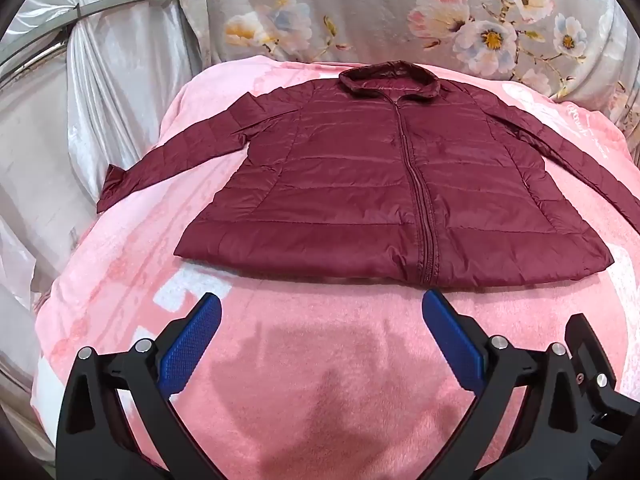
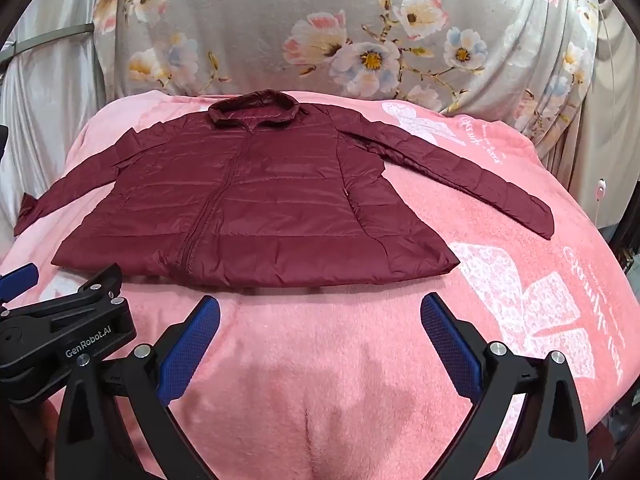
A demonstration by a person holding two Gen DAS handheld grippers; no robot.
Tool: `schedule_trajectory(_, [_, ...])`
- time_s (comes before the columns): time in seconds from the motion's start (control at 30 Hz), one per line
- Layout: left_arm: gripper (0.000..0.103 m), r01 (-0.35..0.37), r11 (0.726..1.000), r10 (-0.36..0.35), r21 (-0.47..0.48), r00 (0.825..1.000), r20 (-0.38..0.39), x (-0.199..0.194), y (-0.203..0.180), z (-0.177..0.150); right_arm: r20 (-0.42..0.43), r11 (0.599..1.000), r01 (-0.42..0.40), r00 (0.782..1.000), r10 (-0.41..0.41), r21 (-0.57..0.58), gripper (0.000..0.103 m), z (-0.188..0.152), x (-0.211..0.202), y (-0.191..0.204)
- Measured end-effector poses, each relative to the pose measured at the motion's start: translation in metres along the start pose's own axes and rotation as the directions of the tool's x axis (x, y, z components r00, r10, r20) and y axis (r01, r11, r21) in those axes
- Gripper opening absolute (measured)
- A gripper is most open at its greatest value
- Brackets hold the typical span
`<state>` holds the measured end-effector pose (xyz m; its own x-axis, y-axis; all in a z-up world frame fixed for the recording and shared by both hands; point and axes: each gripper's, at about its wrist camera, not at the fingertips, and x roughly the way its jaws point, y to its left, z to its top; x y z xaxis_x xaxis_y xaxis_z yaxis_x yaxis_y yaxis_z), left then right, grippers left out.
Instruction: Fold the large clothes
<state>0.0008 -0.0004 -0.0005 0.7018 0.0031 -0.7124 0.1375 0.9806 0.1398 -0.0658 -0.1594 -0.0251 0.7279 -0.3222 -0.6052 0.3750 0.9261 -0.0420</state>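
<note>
Both wrist views look forward and slightly down over the bed [image 1: 312,380] from its near edge, facing the floral cloth [image 1: 360,12] at the far side. Each sits low, near the blanket, a little short of the jacket [image 1: 384,204]. The right view stands beside the left; both share the whole jacket [image 2: 248,204].

Jacket [image 1: 360,184]: dark maroon, glossy, quilted in horizontal bands.
Blanket [image 2: 320,380]: pink, with white lace-like bow motifs and white script.
Cloth behind [image 2: 300,12]: grey, printed with pink, white and blue flowers.
Fingers [image 1: 192,338]: blue textured pads, black frames.
</note>
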Motion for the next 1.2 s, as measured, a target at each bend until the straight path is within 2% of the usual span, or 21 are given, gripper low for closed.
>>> schedule_trajectory(1.2, [0.098,0.003,1.000,-0.003,-0.007,1.000,0.002,-0.005,0.001,0.003,0.007,1.000,-0.004,1.000,0.004,0.002,0.098,-0.003,-0.010,-0.002])
